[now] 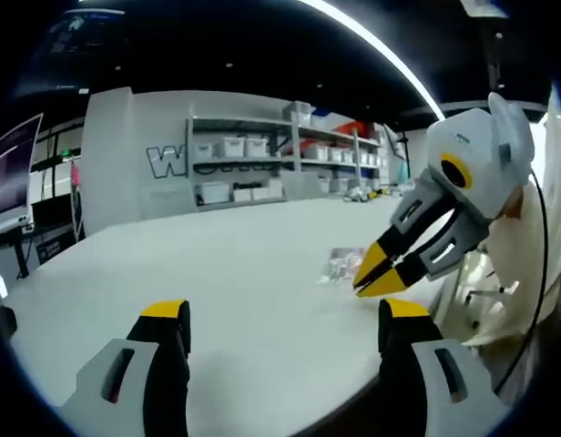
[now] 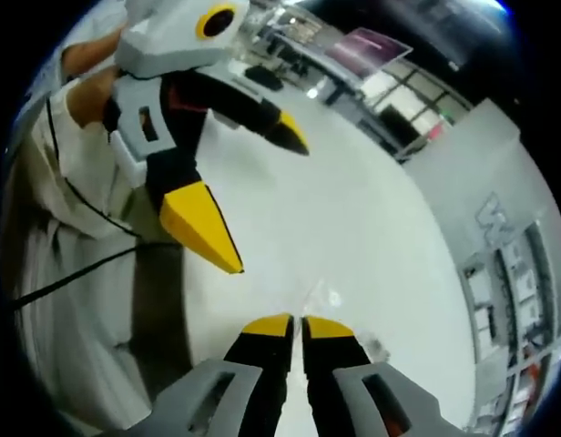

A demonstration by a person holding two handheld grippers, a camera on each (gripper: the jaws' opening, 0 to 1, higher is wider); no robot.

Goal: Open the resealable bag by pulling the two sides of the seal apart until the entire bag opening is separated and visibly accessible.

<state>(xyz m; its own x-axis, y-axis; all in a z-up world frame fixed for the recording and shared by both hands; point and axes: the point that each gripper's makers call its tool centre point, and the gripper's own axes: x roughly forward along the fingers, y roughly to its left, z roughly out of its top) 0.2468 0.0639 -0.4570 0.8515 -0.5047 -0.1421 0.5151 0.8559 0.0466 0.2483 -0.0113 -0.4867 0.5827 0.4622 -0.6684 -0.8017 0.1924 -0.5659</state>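
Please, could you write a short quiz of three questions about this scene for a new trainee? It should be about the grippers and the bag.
1. True or false: the jaws of the left gripper stand wide apart.
2. Choose one. The resealable bag is on: A) the white table; B) a shelf; C) a chair.
3. Fill the gap: the jaws of the right gripper, close to the bag, are ____.

Key: 1 true; 2 A; 3 shut.
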